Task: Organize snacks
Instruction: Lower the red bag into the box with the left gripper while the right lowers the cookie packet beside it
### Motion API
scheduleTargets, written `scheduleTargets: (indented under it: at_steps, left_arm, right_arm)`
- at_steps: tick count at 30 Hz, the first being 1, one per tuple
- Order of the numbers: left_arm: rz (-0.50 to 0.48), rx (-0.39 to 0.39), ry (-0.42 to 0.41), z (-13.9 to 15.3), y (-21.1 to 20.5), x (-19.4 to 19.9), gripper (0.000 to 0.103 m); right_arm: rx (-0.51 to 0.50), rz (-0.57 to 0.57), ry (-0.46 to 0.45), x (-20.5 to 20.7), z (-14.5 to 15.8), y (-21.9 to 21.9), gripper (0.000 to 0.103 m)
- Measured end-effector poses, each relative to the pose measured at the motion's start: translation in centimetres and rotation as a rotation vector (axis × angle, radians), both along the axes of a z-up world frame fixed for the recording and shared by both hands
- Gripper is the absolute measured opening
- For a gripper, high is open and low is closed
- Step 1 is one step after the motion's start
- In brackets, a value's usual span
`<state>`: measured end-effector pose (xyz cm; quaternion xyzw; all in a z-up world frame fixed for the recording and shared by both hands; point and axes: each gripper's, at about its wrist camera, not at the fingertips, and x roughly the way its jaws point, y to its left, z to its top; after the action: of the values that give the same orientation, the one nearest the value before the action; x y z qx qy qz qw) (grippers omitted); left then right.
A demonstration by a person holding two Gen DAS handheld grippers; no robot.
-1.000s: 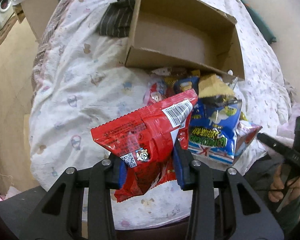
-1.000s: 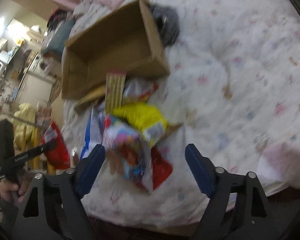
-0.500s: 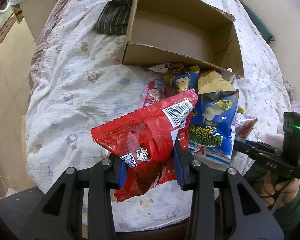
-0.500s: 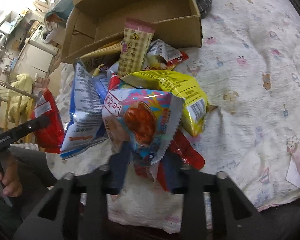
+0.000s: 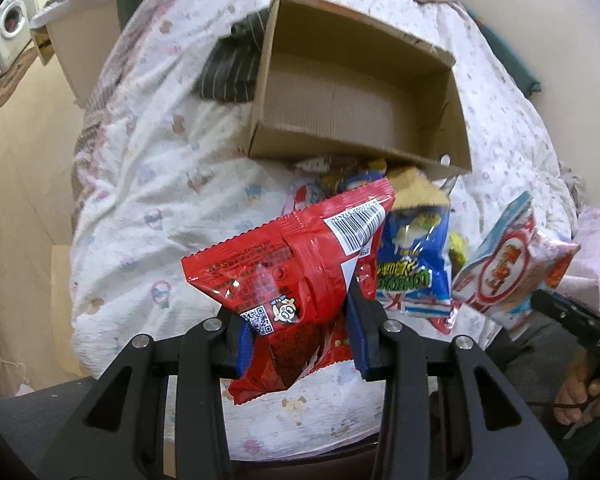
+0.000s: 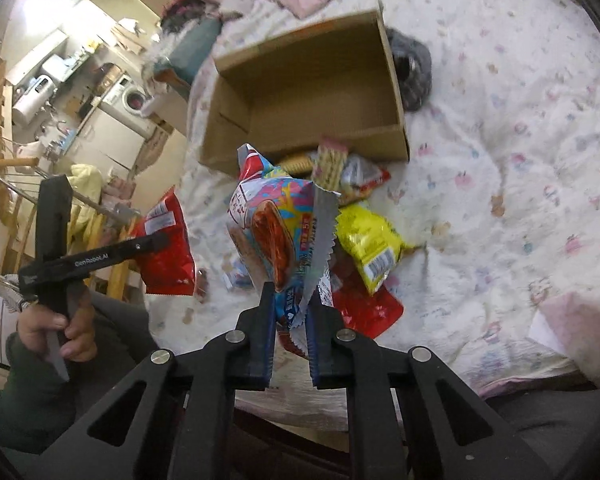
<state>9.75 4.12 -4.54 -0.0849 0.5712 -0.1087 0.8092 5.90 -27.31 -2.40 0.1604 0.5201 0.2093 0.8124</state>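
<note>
The black arm of the left gripper (image 6: 100, 258), seen from the right wrist camera, carries white lettering that reads "GenRobot.AI". In the left wrist view, the black body of the right gripper (image 5: 572, 320) shows pale characters that look like "0A5", upside down and hard to read for certain. The glossy red snack bag (image 5: 296, 276) bears a white barcode label with small digits too blurred to read, a QR code near its lower edge, and rows of fine print that cannot be made out. The blue snack bag (image 5: 414, 276) behind it has green inverted lettering that is not legible. The multicoloured snack packet (image 6: 278, 232) has print too blurred to read.
</note>
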Motion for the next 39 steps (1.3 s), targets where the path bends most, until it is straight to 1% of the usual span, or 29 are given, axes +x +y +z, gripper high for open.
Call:
scheduleTargets:
  at_steps: [5, 10, 12, 17, 24, 30, 34, 37, 39]
  left_arm:
    - [-0.004, 0.002, -0.056, 2.7, -0.2, 0.6, 0.034]
    - [-0.022, 0.023, -0.099, 4.8, -1.3, 2.6, 0.034]
    - [-0.029, 0.026, -0.111, 5.3, -1.8, 3.5, 0.034]
    - [-0.05, 0.035, -0.132, 6.0, -3.1, 6.3, 0.034]
    - [-0.077, 0.058, -0.14, 5.5, -4.8, 9.8, 0.034]
    - [-0.084, 0.071, -0.135, 4.2, -6.2, 12.5, 0.034]
    - [-0.089, 0.1, -0.145, 3.3, -7.0, 13.9, 0.034]
    - [-0.083, 0.085, -0.135, 2.3, -7.1, 14.7, 0.034]
    - [-0.081, 0.059, -0.126, 1.6, -7.0, 15.3, 0.034]
  right_arm:
    - [0.025, -0.027, -0.049, 1.6, 2.0, -1.0, 0.013]
    - [0.026, -0.044, -0.091, 4.3, 3.4, -0.7, 0.013]
    - [0.035, -0.052, -0.105, 5.4, 3.8, -0.8, 0.014]
    - [0.043, -0.064, -0.106, 8.5, 3.5, -0.7, 0.013]
    - [0.026, -0.073, -0.087, 12.7, 1.6, -0.1, 0.014]
    - [0.021, -0.097, -0.076, 15.7, 0.4, -0.2, 0.014]
    - [0.015, -0.095, -0.064, 17.2, -0.8, -0.2, 0.013]
    - [0.017, -0.093, -0.039, 17.9, -2.2, -0.3, 0.014]
    - [0.025, -0.095, -0.025, 18.3, -2.9, -0.4, 0.014]
